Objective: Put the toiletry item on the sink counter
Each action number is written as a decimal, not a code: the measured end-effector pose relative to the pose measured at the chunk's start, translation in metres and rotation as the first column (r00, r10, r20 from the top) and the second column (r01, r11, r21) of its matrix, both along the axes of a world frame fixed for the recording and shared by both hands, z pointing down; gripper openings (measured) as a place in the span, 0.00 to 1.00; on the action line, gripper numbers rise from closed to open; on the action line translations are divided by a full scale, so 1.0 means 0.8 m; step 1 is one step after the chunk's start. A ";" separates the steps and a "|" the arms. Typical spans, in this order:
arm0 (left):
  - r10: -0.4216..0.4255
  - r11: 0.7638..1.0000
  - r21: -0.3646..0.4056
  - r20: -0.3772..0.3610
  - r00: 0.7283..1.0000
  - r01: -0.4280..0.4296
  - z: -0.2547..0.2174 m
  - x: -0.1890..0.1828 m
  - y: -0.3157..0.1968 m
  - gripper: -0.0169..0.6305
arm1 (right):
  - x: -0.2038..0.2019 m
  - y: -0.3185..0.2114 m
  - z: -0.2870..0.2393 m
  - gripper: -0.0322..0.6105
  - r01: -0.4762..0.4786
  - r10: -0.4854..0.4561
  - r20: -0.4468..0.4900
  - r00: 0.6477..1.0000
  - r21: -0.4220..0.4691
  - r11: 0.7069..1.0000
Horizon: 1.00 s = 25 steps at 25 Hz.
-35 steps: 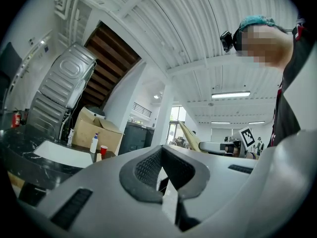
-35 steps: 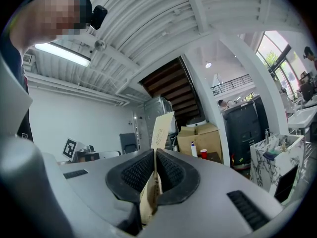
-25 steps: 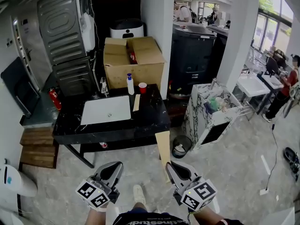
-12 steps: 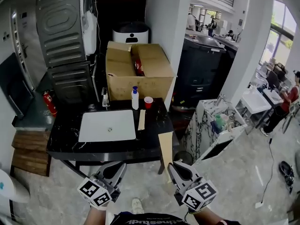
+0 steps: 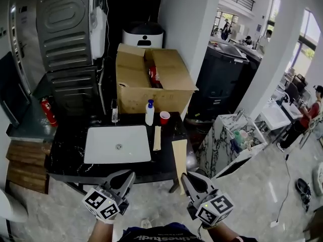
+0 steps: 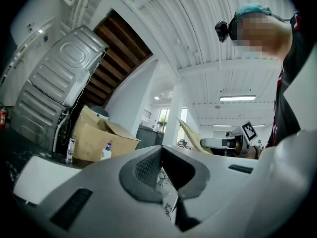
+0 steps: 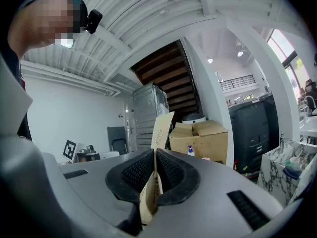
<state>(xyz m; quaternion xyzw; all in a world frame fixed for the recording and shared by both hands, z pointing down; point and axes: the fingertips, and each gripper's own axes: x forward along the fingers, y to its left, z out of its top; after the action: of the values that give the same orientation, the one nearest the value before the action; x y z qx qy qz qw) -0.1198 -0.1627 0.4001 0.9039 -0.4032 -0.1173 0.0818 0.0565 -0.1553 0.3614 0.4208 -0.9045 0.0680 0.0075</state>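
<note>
My right gripper (image 5: 185,178) (image 7: 155,155) is shut on a flat tan packet (image 5: 179,158) (image 7: 161,128) that sticks up past its pads. It hangs just short of the front right edge of the black marble sink counter (image 5: 68,160). My left gripper (image 5: 127,175) (image 6: 161,150) is beside it, jaws together, with nothing standing out of them. On the counter are a white sink basin (image 5: 117,144), a faucet (image 5: 114,112), a white pump bottle with a blue top (image 5: 150,113) (image 7: 189,150), a red cup (image 5: 164,117) and another flat tan packet (image 5: 157,137).
An open cardboard box (image 5: 151,82) stands behind the counter, with a white appliance (image 5: 144,35) behind it and grey metal panels (image 5: 65,39) at the left. A marble-patterned cabinet (image 5: 234,140) stands at the right, and a red extinguisher (image 5: 48,111) at the left.
The counter has drawn nearer and lower in the head view, so I have stepped toward it. Both grippers keep their hold and stay low in front of me.
</note>
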 end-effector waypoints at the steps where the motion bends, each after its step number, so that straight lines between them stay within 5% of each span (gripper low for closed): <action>1: 0.003 1.000 -0.004 -0.004 1.000 -0.003 0.002 -0.001 -0.006 0.05 | -0.001 -0.005 0.001 0.13 -0.005 0.005 -0.002 1.000 -0.002 1.000; 13: 0.042 0.999 -0.031 0.003 0.999 -0.042 0.021 0.022 -0.082 0.05 | 0.012 -0.080 0.015 0.13 -0.036 0.036 0.003 0.999 -0.023 0.999; 25: 0.060 0.997 -0.043 0.040 0.997 -0.058 0.035 0.057 -0.228 0.05 | 0.042 -0.238 0.042 0.13 -0.052 0.053 0.002 0.999 -0.078 0.996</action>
<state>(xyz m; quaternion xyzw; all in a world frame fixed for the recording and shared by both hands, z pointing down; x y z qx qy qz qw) -0.0740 -0.3450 0.4279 0.9157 -0.3803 -0.0878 0.0960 0.0899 -0.3458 0.3947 0.4437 -0.8898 0.1044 0.0204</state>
